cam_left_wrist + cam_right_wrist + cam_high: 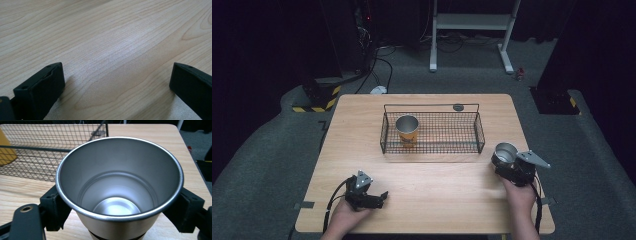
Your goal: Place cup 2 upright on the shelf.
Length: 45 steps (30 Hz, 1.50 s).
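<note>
- At left, near the front edge of the wooden counter [427, 200]: left gripper [382, 196] resting low in the person's left hand [344, 217], jaws spread wide and released, bare wood grain between them in the left gripper view.
- Centre, toward the far side: black wire basket [462, 148], long axis running left to right across the counter, holding a yellow cup [407, 131] upright in its left half, mouth up.
- At right, just off the basket's near right corner: steel cup [504, 154] clamped in the right gripper [503, 162], jaws pressed against opposite sides just below the rim.
- Steel cup [119, 192] upright, long axis close to vertical, open mouth up, shiny bottom visible inside, seen in the right gripper view.
</note>
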Available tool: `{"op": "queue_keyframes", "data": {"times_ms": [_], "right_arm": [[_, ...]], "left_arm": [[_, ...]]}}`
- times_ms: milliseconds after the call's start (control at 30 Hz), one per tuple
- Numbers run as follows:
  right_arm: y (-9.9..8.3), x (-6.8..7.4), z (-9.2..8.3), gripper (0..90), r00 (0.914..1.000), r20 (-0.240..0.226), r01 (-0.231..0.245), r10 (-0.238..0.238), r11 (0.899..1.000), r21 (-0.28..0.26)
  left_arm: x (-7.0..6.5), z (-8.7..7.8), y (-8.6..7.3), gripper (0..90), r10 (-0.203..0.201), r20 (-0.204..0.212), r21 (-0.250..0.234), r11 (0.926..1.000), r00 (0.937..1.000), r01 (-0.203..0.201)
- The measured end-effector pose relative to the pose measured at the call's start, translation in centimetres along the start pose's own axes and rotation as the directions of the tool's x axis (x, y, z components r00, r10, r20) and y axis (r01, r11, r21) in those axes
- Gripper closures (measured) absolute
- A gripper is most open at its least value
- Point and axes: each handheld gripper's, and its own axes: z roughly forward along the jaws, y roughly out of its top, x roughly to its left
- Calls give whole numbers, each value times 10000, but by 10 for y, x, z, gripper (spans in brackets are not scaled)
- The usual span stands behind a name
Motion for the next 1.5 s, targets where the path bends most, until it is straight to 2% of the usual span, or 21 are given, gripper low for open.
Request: {"op": "queue_keyframes", "data": {"times_ms": [500, 867, 1067, 1300, 1500], "right_arm": [[7, 30, -1, 182, 9956, -792, 484, -491, 9988, -102], [14, 59, -4, 184, 9845, -1548, 782, -818, 9965, -293], [22, 74, -4, 184, 9781, -1763, 1038, -1110, 9934, -498], [37, 83, 4, 184, 9738, -1842, 1243, -1330, 9905, -584], [60, 94, 5, 184, 9723, -1871, 1296, -1405, 9892, -689]], "left_arm": [[0, -1, -1, 4, -56, -14, -7, 10000, 10000, 56], [-1, -1, -1, 4, -75, -44, -17, 10000, 10000, 75], [0, -1, -1, 4, -41, -40, 5, 10000, 10000, 41], [0, -1, -1, 4, -34, -32, 22, 10000, 10000, 35], [0, -1, -1, 3, -9, -7, 20, 10000, 10000, 9]]}}
